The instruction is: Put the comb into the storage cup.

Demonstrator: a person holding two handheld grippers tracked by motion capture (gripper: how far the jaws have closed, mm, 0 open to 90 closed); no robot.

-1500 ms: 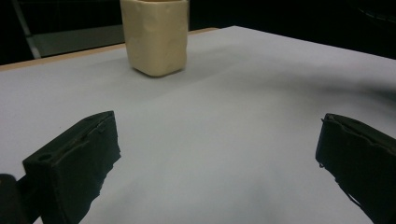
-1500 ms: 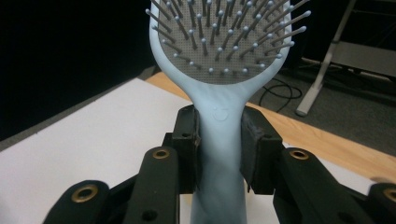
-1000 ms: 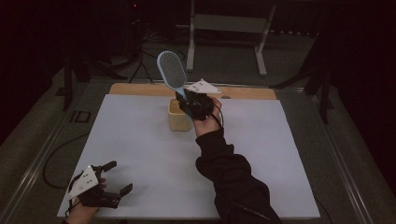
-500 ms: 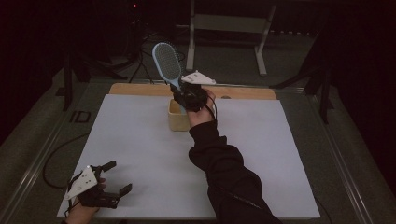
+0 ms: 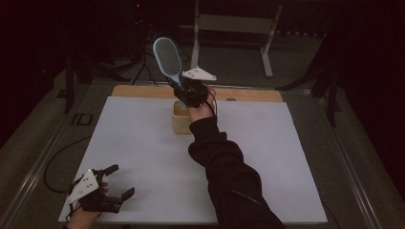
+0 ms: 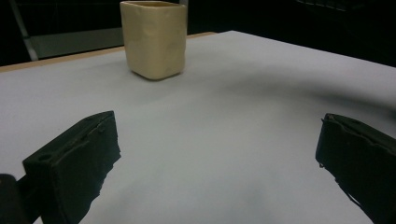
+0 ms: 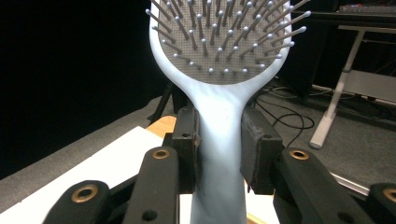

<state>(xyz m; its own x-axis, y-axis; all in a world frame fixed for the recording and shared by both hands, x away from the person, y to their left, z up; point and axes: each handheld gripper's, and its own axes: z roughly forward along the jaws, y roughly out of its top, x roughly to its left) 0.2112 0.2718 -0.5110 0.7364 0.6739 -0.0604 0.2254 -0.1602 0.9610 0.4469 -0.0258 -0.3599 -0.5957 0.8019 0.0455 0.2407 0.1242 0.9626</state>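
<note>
A light blue hairbrush [image 5: 167,57] stands almost upright, bristled head up and leaning left, over a cream square cup [image 5: 179,123] at the far middle of the white mat. My right gripper [image 5: 185,89] is shut on the brush's handle. In the right gripper view the two pads clamp the handle [image 7: 218,140] below the bristled head [image 7: 219,42]. My left gripper [image 5: 122,180] rests at the near left corner of the mat, open with nothing between its jaws. The left gripper view shows its jaws [image 6: 217,149] far apart, with the cup [image 6: 154,39] farther off.
The white mat [image 5: 143,143] covers most of the table, with a wooden strip [image 5: 138,90] along the far edge. A metal stand [image 5: 229,24] and cables [image 5: 143,71] lie on the floor beyond the table.
My right hand has carried the hairbrush a little to the left and slightly up, above the cup. The left gripper has stayed in place.
</note>
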